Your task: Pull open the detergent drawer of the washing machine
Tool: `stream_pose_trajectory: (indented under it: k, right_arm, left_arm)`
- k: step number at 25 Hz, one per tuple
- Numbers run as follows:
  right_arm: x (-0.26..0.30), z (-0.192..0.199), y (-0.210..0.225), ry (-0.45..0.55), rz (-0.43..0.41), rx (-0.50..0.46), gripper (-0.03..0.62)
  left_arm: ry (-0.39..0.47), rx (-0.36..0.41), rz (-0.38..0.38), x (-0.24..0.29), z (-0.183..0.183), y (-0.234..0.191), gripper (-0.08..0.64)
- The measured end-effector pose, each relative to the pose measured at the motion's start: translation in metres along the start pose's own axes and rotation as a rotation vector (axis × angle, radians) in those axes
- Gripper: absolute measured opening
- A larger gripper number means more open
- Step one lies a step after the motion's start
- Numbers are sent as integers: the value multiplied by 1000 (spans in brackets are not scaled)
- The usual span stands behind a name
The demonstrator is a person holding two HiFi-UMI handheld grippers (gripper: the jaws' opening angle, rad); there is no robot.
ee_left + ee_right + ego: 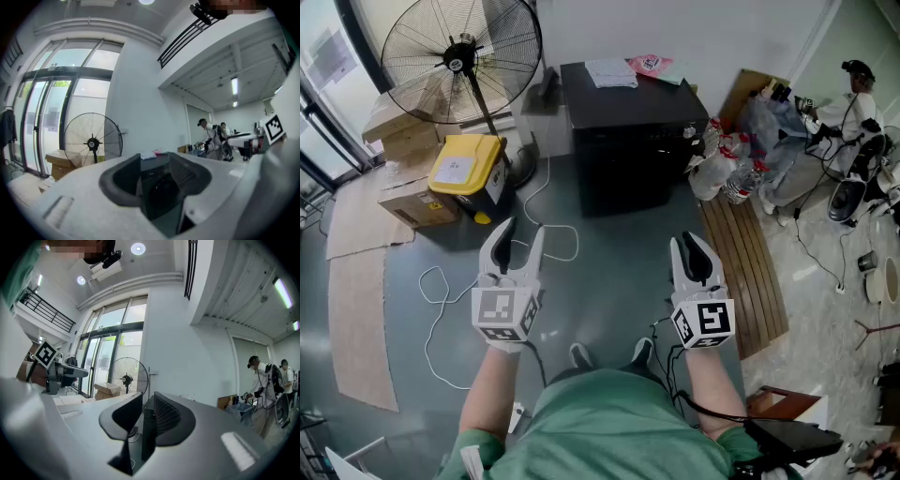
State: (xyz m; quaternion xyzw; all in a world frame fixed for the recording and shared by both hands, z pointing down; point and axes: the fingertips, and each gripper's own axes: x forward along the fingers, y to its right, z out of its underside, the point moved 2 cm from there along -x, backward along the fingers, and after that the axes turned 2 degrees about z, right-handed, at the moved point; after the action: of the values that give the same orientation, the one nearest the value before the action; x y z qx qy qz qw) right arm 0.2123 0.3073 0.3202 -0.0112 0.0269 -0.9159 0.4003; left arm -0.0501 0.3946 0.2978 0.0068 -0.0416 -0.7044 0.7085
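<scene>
The black washing machine (pixel 628 141) stands on the floor ahead of me against the white wall, with papers (pixel 611 73) on its top. Its front is dark, and I cannot make out the detergent drawer. My left gripper (pixel 519 234) is held level well short of the machine and is open with nothing in it. In the left gripper view the machine (pixel 159 190) shows between the spread jaws of that gripper (pixel 157 176). My right gripper (pixel 694 246) hangs beside it, also short of the machine, shut and empty (pixel 146 413).
A standing fan (pixel 461 56) is at the back left, with a yellow case (pixel 467 167) and cardboard boxes (pixel 412 202) below it. White cable (pixel 441 281) loops over the floor. Bags of bottles (pixel 727 164) and a slatted wooden board (pixel 750 262) lie right of the machine. A person (pixel 834 122) bends at far right.
</scene>
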Motion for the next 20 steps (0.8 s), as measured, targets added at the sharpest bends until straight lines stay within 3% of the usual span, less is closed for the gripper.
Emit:
stream_pose_trajectory:
  k: [12, 20]
  right_arm:
    - [9, -7, -42, 28, 74, 47, 75]
    - [37, -6, -33, 34, 101, 23, 77]
  left_arm:
    - [20, -38, 29, -20, 15, -58, 190]
    - [19, -67, -7, -7, 31, -88, 195]
